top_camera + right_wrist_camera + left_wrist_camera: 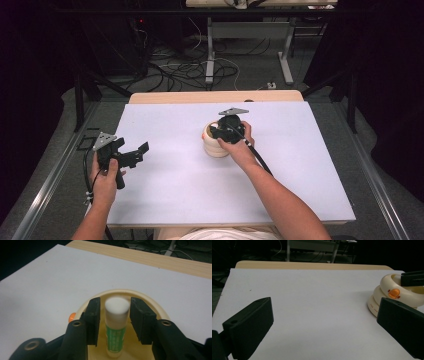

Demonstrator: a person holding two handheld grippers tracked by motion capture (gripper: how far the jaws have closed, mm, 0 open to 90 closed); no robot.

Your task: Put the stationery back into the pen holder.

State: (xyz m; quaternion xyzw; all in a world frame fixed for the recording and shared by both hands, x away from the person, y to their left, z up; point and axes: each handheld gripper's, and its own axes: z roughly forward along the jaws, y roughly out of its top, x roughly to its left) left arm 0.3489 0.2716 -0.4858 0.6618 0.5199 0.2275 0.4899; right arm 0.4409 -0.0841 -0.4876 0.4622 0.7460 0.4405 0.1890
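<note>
One container: a cream ribbed pot [216, 142] with an orange mark on its side stands on the white board [175, 175] that covers the desk, nearer the far edge than the near one and a little right of the middle.
Pot contents: a glue stick [116, 325] with a white cap and green label stands upright inside the pot, its base down in the hollow.
Pot seen from the left gripper view: three stacked rounded rings [397, 297], the orange mark facing that camera, at the right side of the board.
Right gripper [115, 315]: it hangs directly over the pot, pointing down into it; its jaws stand slightly apart, one on each side of the stick's cap, with a thin gap showing on both sides, so they flank the stick without clamping it.
Right hand [235, 145]: it wraps the gripper body from the near side, the forearm running back toward the desk's near right corner.
Left gripper [141, 151]: it is held above the board's left edge, well apart from the pot, its jaws wide apart and empty.
Left hand [106, 180]: it grips the handle from below, the forearm coming in from the near left corner.
</note>
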